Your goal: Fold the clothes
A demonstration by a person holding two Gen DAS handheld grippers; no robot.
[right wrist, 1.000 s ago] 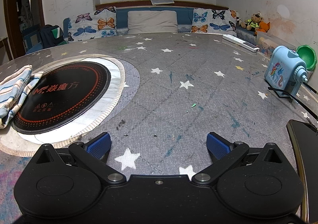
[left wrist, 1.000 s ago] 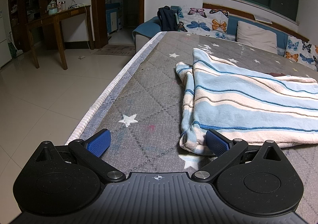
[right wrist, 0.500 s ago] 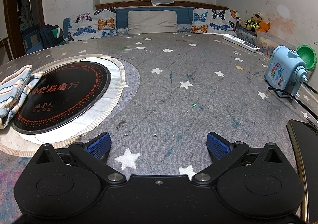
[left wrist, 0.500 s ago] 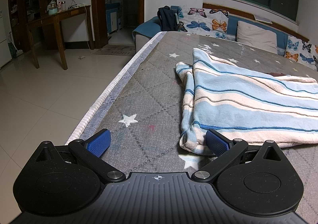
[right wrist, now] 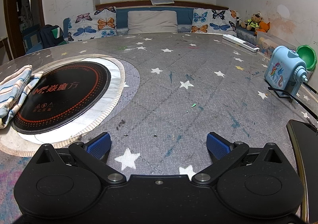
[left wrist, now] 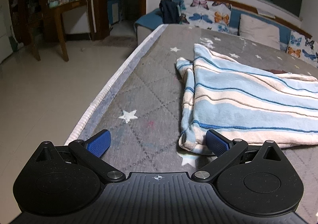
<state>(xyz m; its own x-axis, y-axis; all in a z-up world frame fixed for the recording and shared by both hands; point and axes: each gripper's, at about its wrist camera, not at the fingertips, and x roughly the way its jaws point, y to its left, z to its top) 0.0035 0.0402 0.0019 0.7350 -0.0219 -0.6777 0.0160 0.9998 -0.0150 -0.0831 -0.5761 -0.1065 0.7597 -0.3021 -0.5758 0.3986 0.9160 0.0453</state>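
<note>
1. In the left wrist view, the left claw (left wrist: 158, 142) sits at the bottom of the frame with its two blue ribbed pads spread wide and nothing between them.
2. The folded light-blue and cream striped terry garment (left wrist: 248, 102) lies on the grey star-printed quilted surface (left wrist: 139, 93), filling the right half of that frame.
3. The garment's near left corner sits just beside the claw's right-hand pad (left wrist: 215, 141), at the lower right of centre; whether they touch cannot be told. The left-hand pad stands well apart from the cloth, over bare surface near the white piped edge.
4. In the right wrist view, the right claw (right wrist: 158, 144) is likewise spread wide and empty, low in the frame.
5. There the same garment (right wrist: 14, 91) shows only at the far left edge, well apart from the claw, its edge lying over the round black induction plate with red dotted rings (right wrist: 61, 95).
</note>
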